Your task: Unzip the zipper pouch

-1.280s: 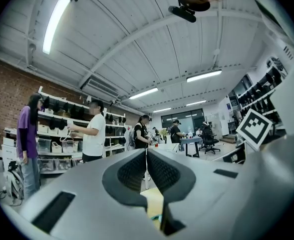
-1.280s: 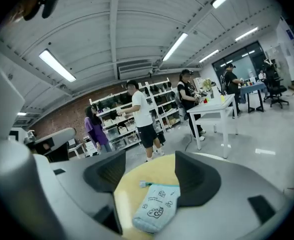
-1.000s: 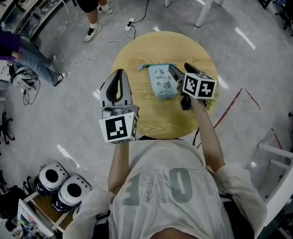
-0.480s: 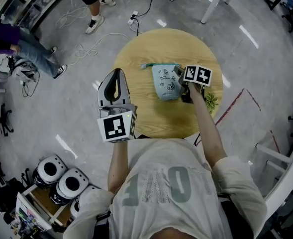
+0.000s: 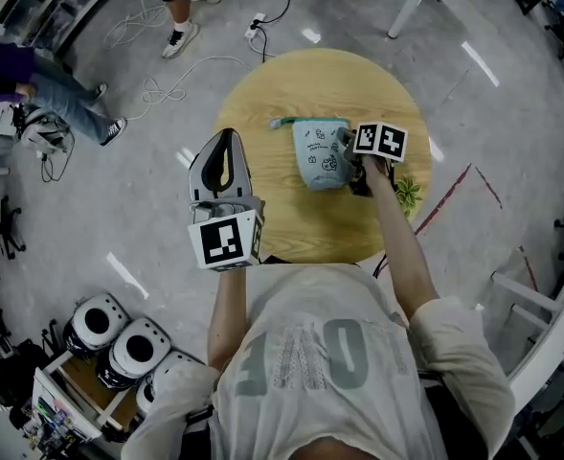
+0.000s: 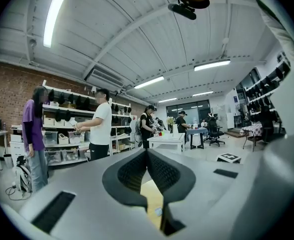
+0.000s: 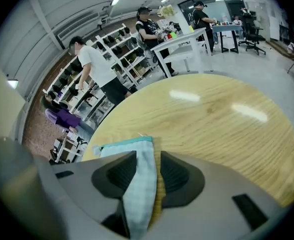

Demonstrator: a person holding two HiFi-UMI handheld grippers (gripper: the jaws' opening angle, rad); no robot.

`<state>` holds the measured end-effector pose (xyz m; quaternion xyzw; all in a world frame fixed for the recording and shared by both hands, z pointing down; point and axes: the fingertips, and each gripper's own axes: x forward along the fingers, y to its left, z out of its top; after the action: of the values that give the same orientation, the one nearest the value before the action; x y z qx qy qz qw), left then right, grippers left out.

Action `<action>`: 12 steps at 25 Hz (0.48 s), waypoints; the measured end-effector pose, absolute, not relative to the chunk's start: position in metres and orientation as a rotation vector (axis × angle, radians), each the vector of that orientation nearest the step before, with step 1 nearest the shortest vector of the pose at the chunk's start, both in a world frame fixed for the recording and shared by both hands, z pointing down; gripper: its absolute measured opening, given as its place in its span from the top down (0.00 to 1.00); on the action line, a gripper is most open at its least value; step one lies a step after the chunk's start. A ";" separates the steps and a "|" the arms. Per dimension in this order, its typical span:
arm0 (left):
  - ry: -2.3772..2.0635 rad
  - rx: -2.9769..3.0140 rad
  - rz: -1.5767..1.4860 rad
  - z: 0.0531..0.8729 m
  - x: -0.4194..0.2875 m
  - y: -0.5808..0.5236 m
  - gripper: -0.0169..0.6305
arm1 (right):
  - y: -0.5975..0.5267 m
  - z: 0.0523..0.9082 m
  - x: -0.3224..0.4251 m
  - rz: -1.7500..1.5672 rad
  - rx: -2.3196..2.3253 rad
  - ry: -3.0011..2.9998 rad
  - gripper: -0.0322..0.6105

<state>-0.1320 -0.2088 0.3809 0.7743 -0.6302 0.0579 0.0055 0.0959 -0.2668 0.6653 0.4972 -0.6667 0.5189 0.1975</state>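
A pale blue zipper pouch [image 5: 318, 153] with a teal zipper edge lies on the round wooden table [image 5: 291, 220]. My right gripper [image 5: 350, 161] points down at the pouch's right edge. In the right gripper view the pouch's edge [image 7: 143, 181] stands between the jaws of this gripper [image 7: 149, 173], which have just been closing. The left pad touches the cloth and a thin strip of table still shows at the right pad. My left gripper [image 5: 226, 140] hovers shut and empty over the table's left front rim, well left of the pouch. Its jaws [image 6: 147, 152] meet with nothing between them.
A small green thing [image 5: 406, 193] lies on the table just right of my right hand. Cables [image 5: 167, 89] run across the floor behind the table. People stand at the far left [image 5: 33, 94]. Two white round devices [image 5: 119, 338] sit at the lower left.
My right gripper has come down onto the pouch's right edge and its jaws have narrowed around it. The left gripper has barely shifted.
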 end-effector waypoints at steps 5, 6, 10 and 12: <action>-1.965 2.428 0.187 0.380 -0.130 -0.211 0.93 | -0.264 0.666 0.094 1.486 1.372 -1.869 0.84; -1.964 2.429 0.188 0.380 -0.130 -0.212 0.93 | -0.265 0.664 0.093 1.481 1.374 -1.876 0.86; -1.970 2.431 0.191 0.380 -0.131 -0.211 0.93 | -0.267 0.651 0.090 1.473 1.389 -1.944 0.89; -1.972 2.434 0.189 0.379 -0.130 -0.211 0.93 | -0.269 0.638 0.089 1.463 1.406 -1.998 0.89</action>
<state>-0.1304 -0.2109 0.3795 0.7755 -0.6285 0.0602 0.0018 0.0889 -0.2688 0.6385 0.4885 -0.6941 0.5081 0.1464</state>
